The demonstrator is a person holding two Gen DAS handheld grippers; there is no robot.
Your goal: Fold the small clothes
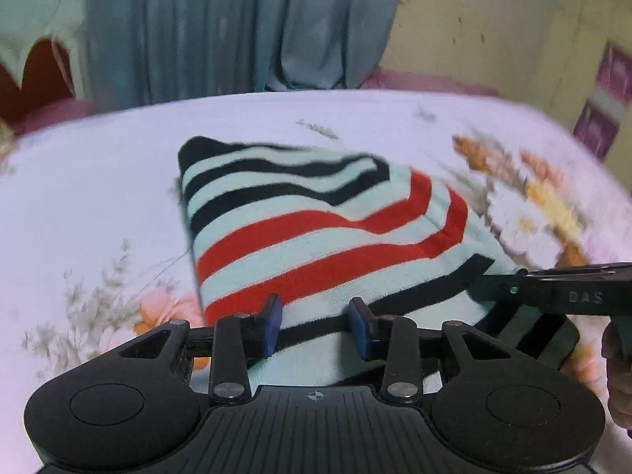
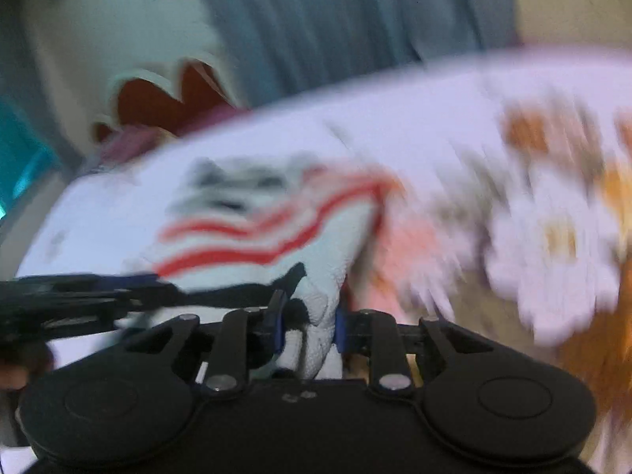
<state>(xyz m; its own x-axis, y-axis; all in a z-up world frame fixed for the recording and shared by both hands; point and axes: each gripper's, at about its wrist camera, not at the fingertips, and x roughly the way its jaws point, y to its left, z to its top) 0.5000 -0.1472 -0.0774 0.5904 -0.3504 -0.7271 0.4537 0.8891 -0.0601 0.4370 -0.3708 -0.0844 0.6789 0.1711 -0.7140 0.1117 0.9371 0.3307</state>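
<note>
Trouble could start at the near edge of the striped cloth (image 1: 316,213), the little mint-green piece with red and black bands that lies in the middle of the flowery bed sheet (image 1: 98,181). The right gripper (image 2: 308,328) sits at the near right corner of the striped cloth, and its blue pads squeeze a bunched lump of that corner, so it has a hold. The left gripper (image 1: 316,324) is over the near edge of the striped cloth, with a gap between its pads; the cloth lies under that gap, but the pads do not look like they pinch it yet. If only one side is held when the hands lift, the striped cloth could hang crooked and fold lopsided. The right side holds a thick lump, not a flat edge, so that corner could slip out or leave a wrinkle. The pads could also catch the flowery bed sheet under the striped cloth and pull it up too. The right wrist view is very smeared, so how deep the grip goes is hard to tell. Behind the striped cloth, at the far side of the bed, hangs a blue curtain (image 1: 237,27), well away.
</note>
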